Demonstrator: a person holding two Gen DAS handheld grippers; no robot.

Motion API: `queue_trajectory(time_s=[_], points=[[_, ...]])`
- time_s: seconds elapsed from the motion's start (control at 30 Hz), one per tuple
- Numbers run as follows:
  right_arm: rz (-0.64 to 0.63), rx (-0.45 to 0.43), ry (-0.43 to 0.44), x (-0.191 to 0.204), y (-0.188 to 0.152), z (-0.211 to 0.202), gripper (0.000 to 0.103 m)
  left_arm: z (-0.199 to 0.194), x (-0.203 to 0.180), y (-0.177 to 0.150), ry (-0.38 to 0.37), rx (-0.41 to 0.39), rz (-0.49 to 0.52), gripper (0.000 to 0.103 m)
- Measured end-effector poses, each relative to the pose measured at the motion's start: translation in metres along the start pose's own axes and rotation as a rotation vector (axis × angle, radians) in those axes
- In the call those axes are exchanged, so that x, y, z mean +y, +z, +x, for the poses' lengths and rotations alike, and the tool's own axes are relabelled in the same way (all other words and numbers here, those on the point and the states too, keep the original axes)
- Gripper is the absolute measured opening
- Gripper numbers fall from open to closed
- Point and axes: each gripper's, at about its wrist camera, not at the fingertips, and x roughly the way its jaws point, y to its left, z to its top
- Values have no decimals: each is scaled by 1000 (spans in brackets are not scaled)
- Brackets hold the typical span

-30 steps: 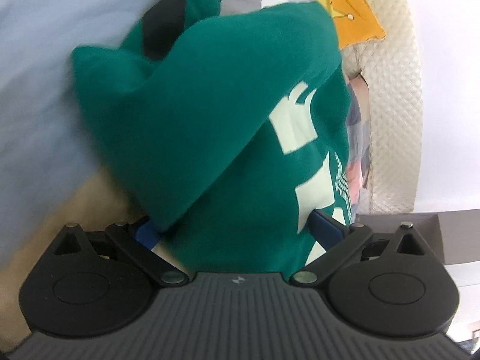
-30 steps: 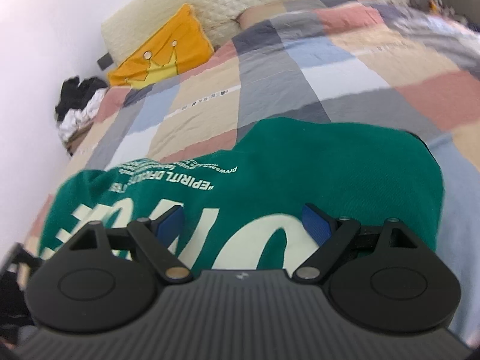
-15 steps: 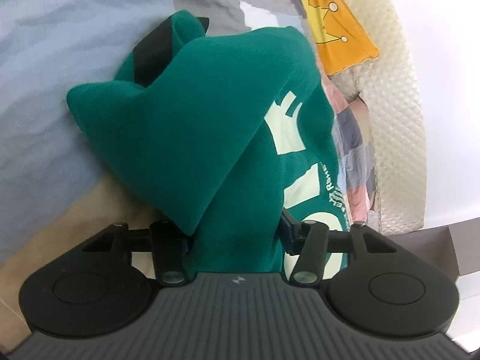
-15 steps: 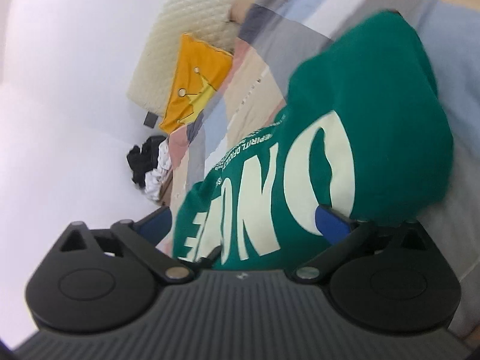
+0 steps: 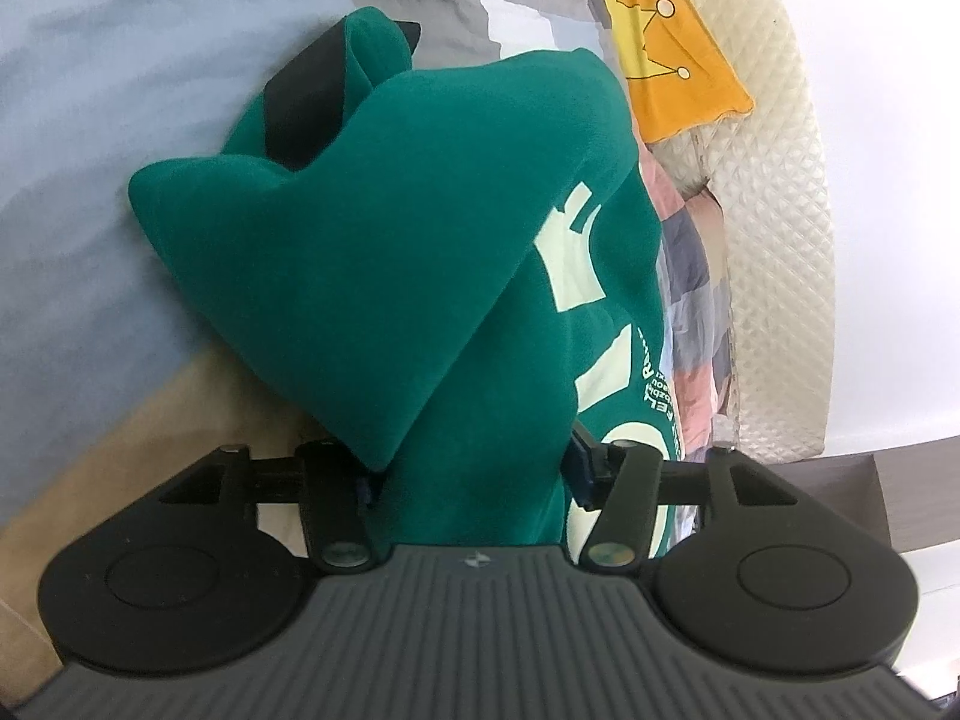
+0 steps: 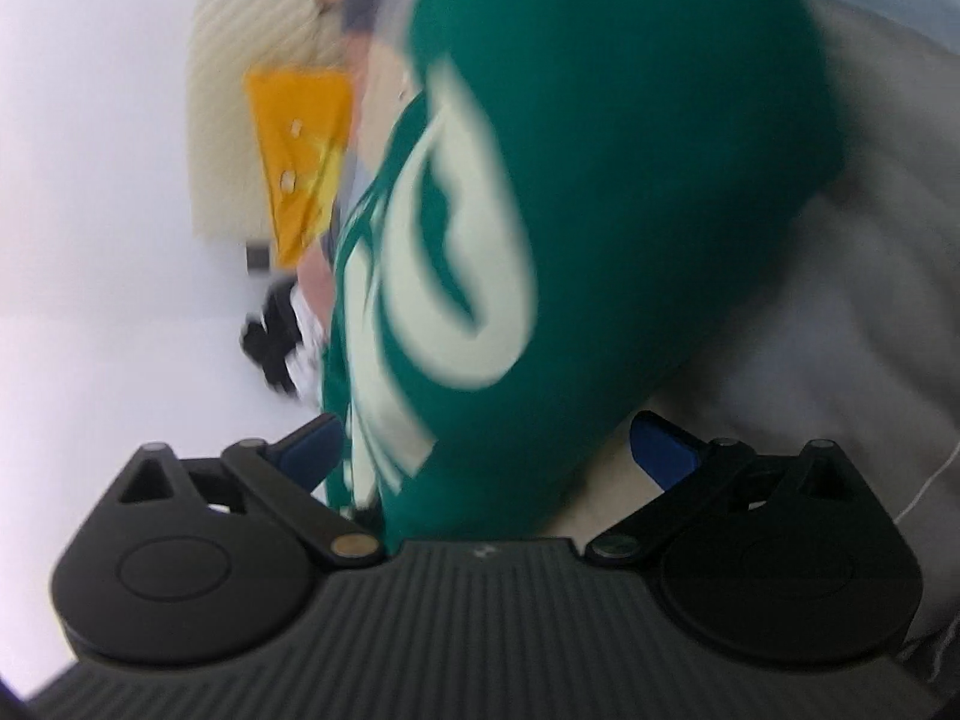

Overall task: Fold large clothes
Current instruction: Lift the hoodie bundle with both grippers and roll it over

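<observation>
Clothes to fold number just one: a green sweatshirt (image 5: 390,276) with pale lettering, bunched on a patchwork bedspread (image 5: 120,90). Its long axis runs away from the left gripper (image 5: 474,474) toward the headboard (image 5: 774,210), where one yellow cushion (image 5: 672,48) lies. That gripper's jaws have just eased slightly wider, yet both pads press a thick fold of sweatshirt, clenched. The right gripper (image 6: 486,444) stands spread wide; cloth hangs between its blue fingers (image 6: 660,450), the right one clear of it, ungripped. That view is blurred.
</observation>
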Motion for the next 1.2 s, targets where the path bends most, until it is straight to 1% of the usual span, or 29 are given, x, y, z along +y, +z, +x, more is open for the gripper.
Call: queue_trajectory(time_s=[0.07,0.1,0.2,0.27,0.37,0.5,0.53,0.6,0.67,0.73,0.87,0.93,1.0,1.03,1.1,1.13,1.2], points=[[49,-5,18,-4,4,-1,103,0,1,2,-6,10,-8,68],[57,-6,20,-4,5,-1,103,0,1,3,-9,15,-14,73],[54,-28,-2,-4,6,-1,103,-1,4,6,-32,26,-45,83],[62,-58,-23,-6,9,-3,103,-1,8,7,-55,25,-85,86],[86,-128,-43,-10,13,-13,103,-6,13,9,-64,22,-117,88],[102,-210,-55,-10,18,-27,103,-10,15,9,-48,9,-113,88],[106,-219,-56,-10,18,-29,103,-10,16,8,-35,2,-117,88],[107,-221,-47,-10,18,-29,103,-5,21,6,-16,-9,-151,93],[79,-218,-52,-7,16,-27,103,2,27,6,-23,-8,-178,94],[78,-223,-53,-8,17,-25,103,5,30,7,-32,-15,-201,94],[83,-249,-54,-12,19,-22,103,10,31,12,-33,-36,-220,94],[78,-256,-56,-11,17,-20,103,11,30,12,-26,-48,-211,93],[74,-255,-59,-12,18,-17,103,12,27,14,-18,-51,-203,88],[74,-252,-59,-14,19,-18,101,13,26,15,-12,-52,-197,85],[68,-249,-54,-13,20,-20,89,13,21,19,1,-62,-166,76],[59,-247,-55,-19,20,-28,85,14,17,21,7,-67,-147,73],[44,-248,-55,-17,19,-31,76,12,8,24,11,-76,-115,63]])
